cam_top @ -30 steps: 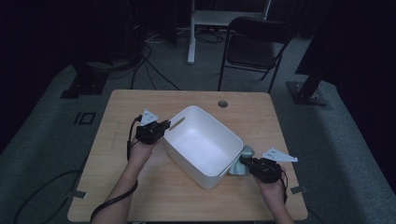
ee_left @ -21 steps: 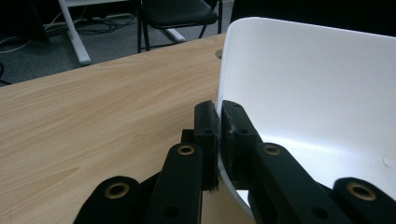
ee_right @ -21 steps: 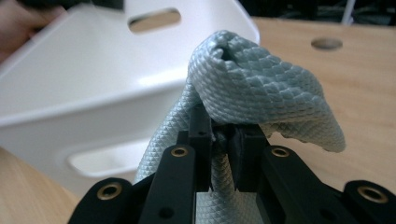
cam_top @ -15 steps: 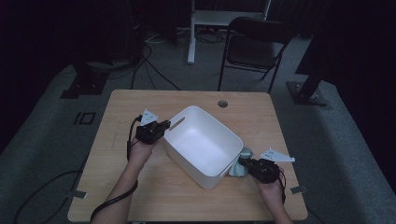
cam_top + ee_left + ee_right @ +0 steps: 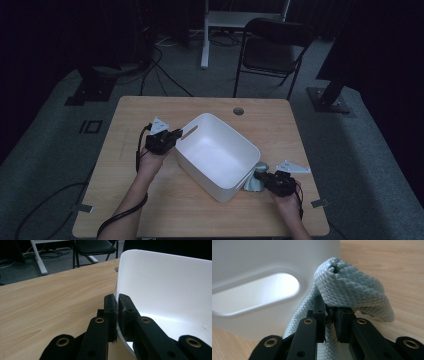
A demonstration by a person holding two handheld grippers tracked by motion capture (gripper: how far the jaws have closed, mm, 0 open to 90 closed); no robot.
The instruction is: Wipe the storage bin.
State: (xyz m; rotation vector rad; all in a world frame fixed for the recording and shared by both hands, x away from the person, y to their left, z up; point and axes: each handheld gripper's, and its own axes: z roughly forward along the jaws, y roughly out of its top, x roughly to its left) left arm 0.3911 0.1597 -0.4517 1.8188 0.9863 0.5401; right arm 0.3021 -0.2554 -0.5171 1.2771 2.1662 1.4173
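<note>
Left tool [image 5: 172,138]: clamped on bin [image 5: 216,150] rim, unmoved | right tool [image 5: 263,179]: pinching cloth [image 5: 254,179], edged closer to bin wall | cloth on counter [image 5: 125,150] beside bin | judged: lift-in pending.
</note>
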